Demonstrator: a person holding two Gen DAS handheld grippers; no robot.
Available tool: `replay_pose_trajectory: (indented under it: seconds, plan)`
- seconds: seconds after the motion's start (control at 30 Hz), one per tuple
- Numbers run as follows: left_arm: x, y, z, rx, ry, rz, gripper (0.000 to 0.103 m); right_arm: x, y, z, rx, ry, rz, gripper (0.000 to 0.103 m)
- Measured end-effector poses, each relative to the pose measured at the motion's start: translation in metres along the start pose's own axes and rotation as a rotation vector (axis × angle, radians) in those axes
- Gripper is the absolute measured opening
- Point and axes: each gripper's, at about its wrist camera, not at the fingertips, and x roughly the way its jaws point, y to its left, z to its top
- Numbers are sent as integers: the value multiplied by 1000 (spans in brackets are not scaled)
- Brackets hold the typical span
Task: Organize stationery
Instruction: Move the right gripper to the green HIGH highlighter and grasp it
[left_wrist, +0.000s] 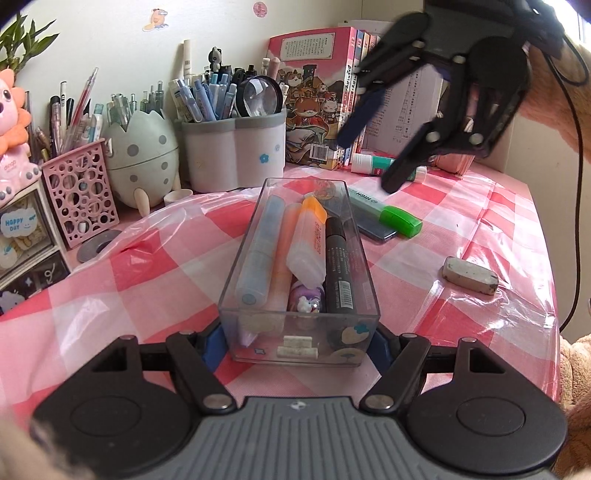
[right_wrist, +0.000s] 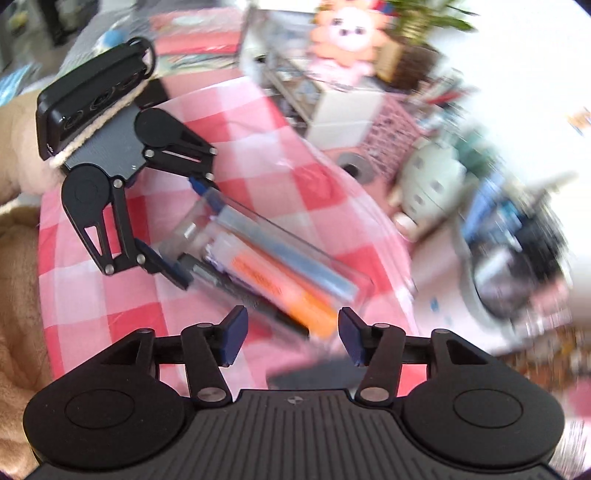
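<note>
The left gripper (left_wrist: 299, 339) is clamped on the near end of the clear plastic box (left_wrist: 295, 266), blue pads pressed to both side walls; the box sits on the pink-and-white check tablecloth (left_wrist: 147, 266), roughly mid-table. The right gripper (left_wrist: 365, 162) hangs above the far right of the box w/ jaws apart and nothing between them. The right wrist view is motion-blurred, but it shows the gap between the pads empty.

Inside the box: a pale blue marker (left_wrist: 258, 243) along the left wall, an orange highlighter (left_wrist: 308, 240) lying on top at a slant, a black marker (left_wrist: 338, 266) along the right wall, plus a small purple charm at the near end. Not yet boxed, by the look of it: the green highlighter (left_wrist: 388, 214) lying just beside the box's far right corner on a dark flat item, and a grubby eraser (left_wrist: 469, 275) well apart to the right.

Likely step: fetch the next loose item, prob. the green highlighter since it's nearest. To do it well: keep the left grip steady so the box doesn't skid on the slick cloth; bring the right jaws across the highlighter's barrel, not lengthwise, near its middle so it doesn't tip; lower it parallel to the other pens, as the box is narrow and already fairly full.

Materials: box is rigid, transparent, straight-walled w/ stickers on the near face. Pens are smooth hard plastic and rounded, so may roll. Eraser is a soft block w/ rounded corners and dark smudges. A thin clear plastic film wrinkles over the cloth and could snag.
</note>
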Motion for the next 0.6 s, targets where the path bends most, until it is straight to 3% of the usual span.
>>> replay_pose_trajectory:
  seconds: [0.37, 0.6]
  plan:
    - [0, 1, 0, -1, 0, -3, 47, -10, 4, -68, 286, -58, -93, 66]
    - [0, 1, 0, -1, 0, -3, 47, 4, 4, -90, 479, -84, -119, 66]
